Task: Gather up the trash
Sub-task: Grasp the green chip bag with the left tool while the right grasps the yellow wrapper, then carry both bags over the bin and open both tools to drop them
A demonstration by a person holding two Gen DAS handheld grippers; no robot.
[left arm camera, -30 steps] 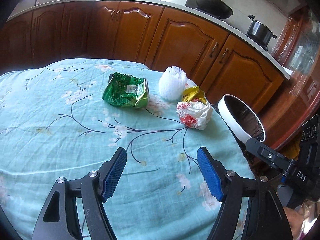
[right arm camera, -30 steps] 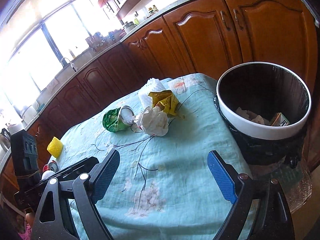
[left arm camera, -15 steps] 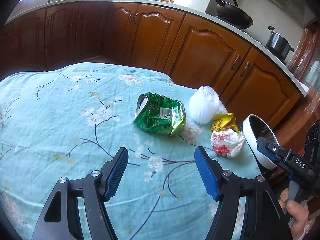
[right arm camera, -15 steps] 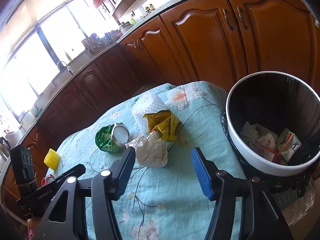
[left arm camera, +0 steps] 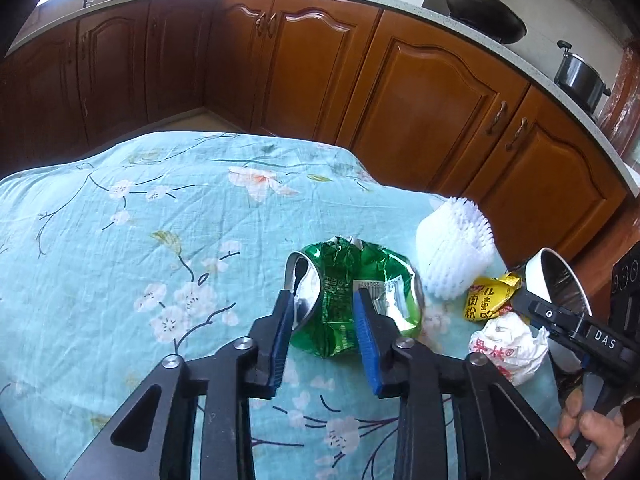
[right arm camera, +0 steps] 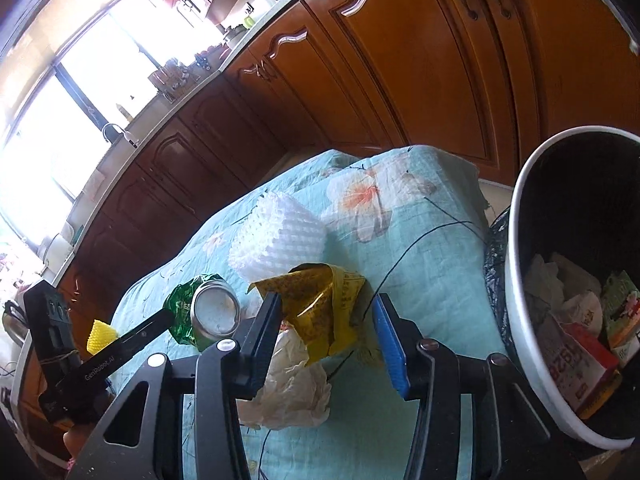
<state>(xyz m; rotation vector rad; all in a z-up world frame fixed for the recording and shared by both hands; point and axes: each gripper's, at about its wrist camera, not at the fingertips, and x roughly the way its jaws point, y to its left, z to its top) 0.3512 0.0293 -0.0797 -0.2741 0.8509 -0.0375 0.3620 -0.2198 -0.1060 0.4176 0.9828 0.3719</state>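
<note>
A crushed green can point(left arm camera: 352, 292) lies on the floral teal tablecloth point(left arm camera: 120, 240). My left gripper point(left arm camera: 323, 312) straddles the can's near end, jaws narrowed around it; whether the pads touch it I cannot tell. The can also shows in the right wrist view point(right arm camera: 200, 312). My right gripper point(right arm camera: 326, 320) is open around a crumpled yellow wrapper point(right arm camera: 320, 300), with a crumpled white wrapper point(right arm camera: 296, 384) just below it. A white foam net point(right arm camera: 276, 236) lies beyond. The trash bin point(right arm camera: 516, 264) stands at the right table edge.
The yellow wrapper point(left arm camera: 486, 300), white wrapper point(left arm camera: 508, 352) and foam net point(left arm camera: 452, 256) sit right of the can. Brown kitchen cabinets point(left arm camera: 400, 92) stand beyond the table. The bin holds several pieces of trash point(right arm camera: 576, 328). A yellow foam piece point(right arm camera: 98, 336) lies far left.
Both grippers moved forward to the trash. The left gripper's jaws narrowed around the green can. The right gripper's jaws narrowed and now flank the yellow wrapper.
</note>
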